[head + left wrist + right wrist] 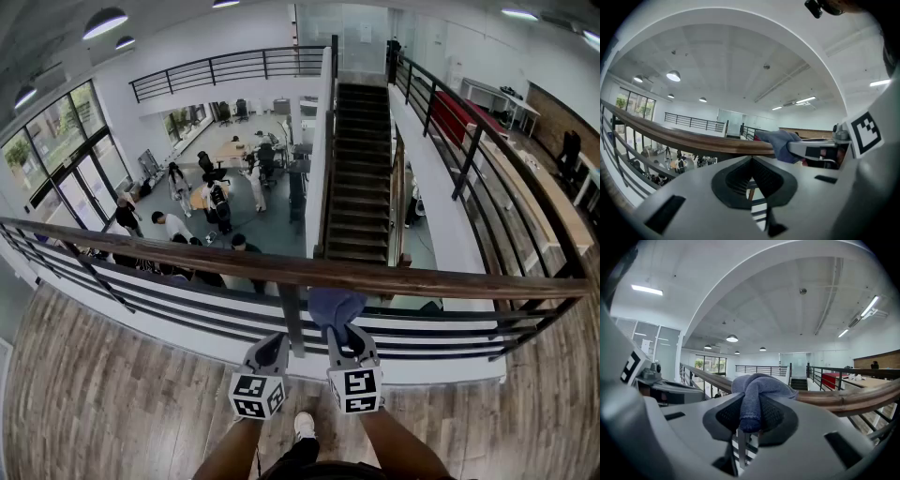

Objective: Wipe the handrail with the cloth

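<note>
The wooden handrail runs across the head view from left to right on black metal bars. A blue cloth is bunched against the rail's near side, a little right of centre. My right gripper is shut on the cloth, with the rail just beyond it. My left gripper sits close to the left of the right one, just below the rail. Its jaws are shut and hold nothing. The cloth and the right gripper show at its right.
A black post stands under the rail between the grippers. Beyond the railing is a drop to a lower floor with several people and a dark staircase. A wood plank floor lies underfoot, and my shoe is near the railing.
</note>
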Motion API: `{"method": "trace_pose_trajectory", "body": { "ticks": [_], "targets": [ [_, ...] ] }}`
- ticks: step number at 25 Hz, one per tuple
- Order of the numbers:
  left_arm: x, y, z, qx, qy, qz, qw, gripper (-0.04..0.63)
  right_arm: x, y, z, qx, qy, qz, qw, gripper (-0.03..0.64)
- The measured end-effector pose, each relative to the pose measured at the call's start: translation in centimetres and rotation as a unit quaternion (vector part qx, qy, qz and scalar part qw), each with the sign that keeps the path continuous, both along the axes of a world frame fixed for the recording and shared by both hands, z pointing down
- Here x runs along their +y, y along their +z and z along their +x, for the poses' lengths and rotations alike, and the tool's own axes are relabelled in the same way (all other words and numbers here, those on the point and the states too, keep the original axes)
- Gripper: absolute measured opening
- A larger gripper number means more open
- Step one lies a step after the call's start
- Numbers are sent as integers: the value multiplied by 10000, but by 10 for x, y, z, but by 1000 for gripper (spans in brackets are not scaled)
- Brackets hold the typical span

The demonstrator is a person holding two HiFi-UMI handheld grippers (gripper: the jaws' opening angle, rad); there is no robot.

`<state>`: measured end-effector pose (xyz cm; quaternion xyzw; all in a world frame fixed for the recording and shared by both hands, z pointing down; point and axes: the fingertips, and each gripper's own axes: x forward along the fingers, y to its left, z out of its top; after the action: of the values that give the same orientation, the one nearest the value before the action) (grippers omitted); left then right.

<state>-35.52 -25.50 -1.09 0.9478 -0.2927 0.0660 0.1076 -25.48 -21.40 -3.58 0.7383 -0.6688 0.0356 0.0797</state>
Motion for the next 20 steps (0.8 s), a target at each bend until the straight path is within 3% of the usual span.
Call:
{"method": "trace_pose_trajectory", "body": {
  "ticks": [5,9,20],
  "targets": [
    [-55,-18,0,58,68,108,9999,2,-74,-17,5,60,111,-7,9999,80],
    [-82,-21,-1,19,73,140,9999,2,-120,-11,12,-156,252,-353,9989,80],
    [-108,13,16,-28,-63,-126,9999,2,-166,29,20,-338,341,-1224,9913,78]
  ]
}}
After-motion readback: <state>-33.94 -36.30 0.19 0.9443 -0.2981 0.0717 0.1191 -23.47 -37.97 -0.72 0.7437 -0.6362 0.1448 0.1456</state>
